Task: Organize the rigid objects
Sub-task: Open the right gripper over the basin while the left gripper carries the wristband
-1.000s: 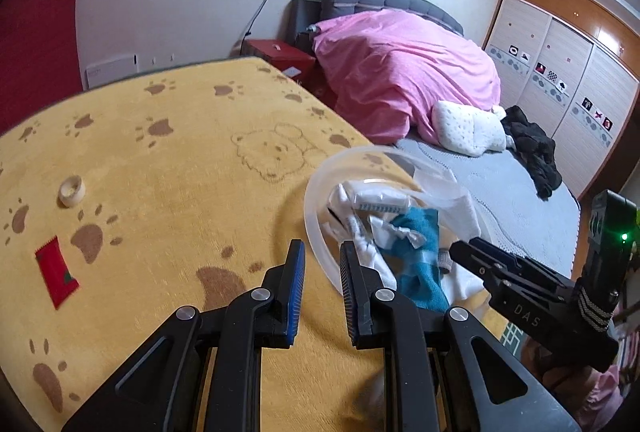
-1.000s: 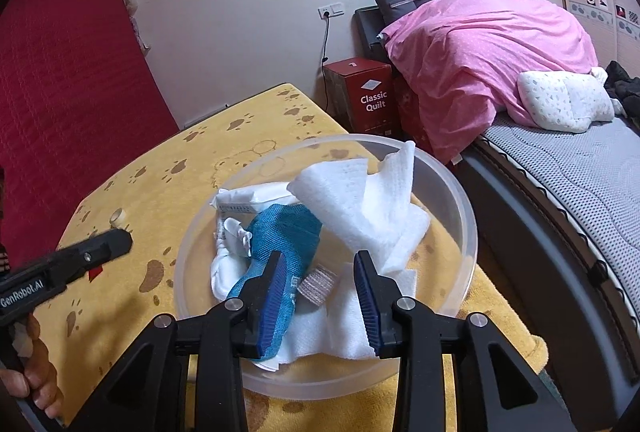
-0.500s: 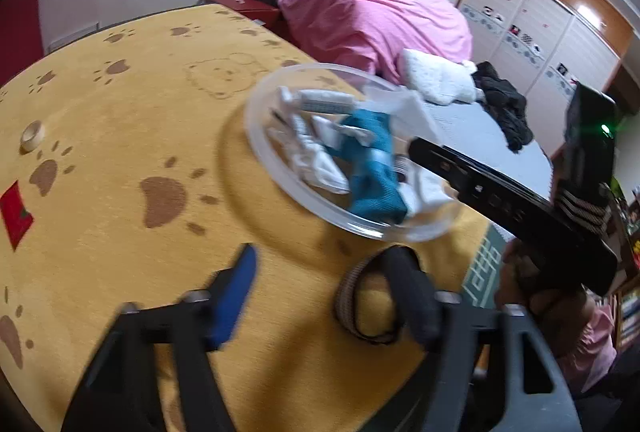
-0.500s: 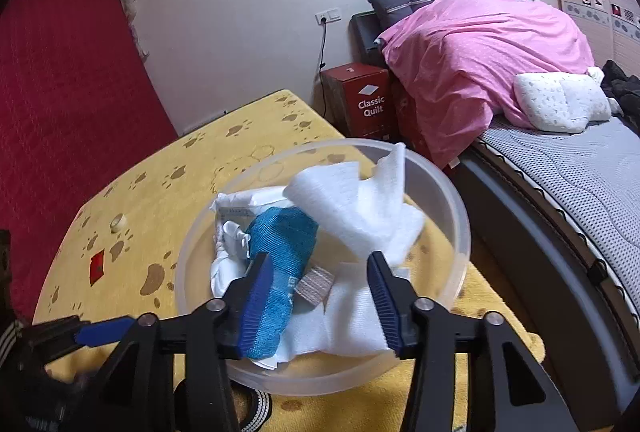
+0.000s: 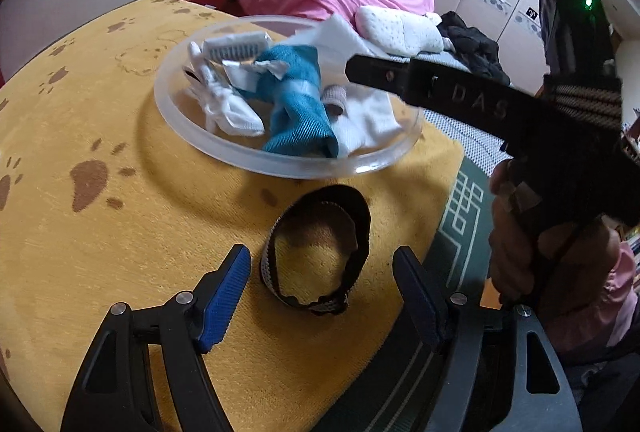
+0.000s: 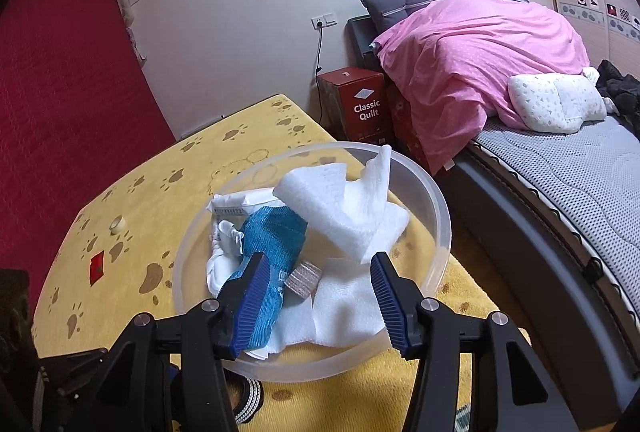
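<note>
The left gripper (image 5: 322,302) stands with its blue-padded jaws spread and now easing slightly inward, nothing pinched. A second ago they were pressed nearly together over bare cloth beside the bowl; since then they have parted and the view has swung down. A black-and-white striped elastic band (image 5: 316,252) now lies loose on the yellow paw-print tablecloth (image 5: 120,232), between the pads, touching neither. Judged from this, the band is set down outside the container.

The right gripper (image 6: 316,294) has widened from a narrower gap; its jaws are spread over the bowl, gripping nothing. At 12 o'clock from the band sits the clear plastic bowl (image 5: 192,120), holding a teal cloth (image 5: 298,120), white tissues (image 6: 340,208) and a small beige roll (image 6: 305,278).
</note>
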The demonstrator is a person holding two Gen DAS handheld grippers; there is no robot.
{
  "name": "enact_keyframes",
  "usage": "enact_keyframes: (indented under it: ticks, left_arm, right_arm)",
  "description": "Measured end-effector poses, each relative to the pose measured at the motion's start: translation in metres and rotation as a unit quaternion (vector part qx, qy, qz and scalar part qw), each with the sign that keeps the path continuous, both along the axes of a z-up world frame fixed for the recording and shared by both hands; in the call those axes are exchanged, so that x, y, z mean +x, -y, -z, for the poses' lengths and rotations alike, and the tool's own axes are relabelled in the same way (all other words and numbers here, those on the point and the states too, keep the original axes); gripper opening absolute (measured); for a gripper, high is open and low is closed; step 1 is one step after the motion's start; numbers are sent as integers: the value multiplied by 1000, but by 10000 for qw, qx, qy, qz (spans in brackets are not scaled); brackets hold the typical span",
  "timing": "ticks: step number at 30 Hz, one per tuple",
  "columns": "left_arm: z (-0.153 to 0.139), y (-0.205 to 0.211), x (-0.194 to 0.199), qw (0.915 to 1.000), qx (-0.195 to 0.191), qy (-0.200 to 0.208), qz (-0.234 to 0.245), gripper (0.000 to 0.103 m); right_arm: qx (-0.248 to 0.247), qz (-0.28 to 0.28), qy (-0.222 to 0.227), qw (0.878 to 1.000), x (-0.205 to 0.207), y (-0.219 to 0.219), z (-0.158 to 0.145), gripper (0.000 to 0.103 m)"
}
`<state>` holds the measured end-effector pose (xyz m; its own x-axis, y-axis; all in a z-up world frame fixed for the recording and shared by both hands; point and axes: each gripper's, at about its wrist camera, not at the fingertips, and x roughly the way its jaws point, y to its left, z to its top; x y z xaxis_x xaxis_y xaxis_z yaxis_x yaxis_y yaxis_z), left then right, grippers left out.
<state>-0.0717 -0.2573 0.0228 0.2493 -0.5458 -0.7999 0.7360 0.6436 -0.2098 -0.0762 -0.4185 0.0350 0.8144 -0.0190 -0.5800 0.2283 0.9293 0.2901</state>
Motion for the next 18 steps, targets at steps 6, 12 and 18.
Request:
enact_keyframes:
  ticks: [6,12,18]
  left_arm:
    - [4,2,-4,9998,90,156,-3,41]
    - [0,-5,-11,9998,41,187,96,18]
    - [-13,-24,-4,9995,-42,270,-165,18]
  right_arm:
    - [8,8,-10,10000,0,0,1,56]
    - [7,20,-33,10000,-1,2,1,56]
    - [26,23,-43,10000,-1,1,3,56]
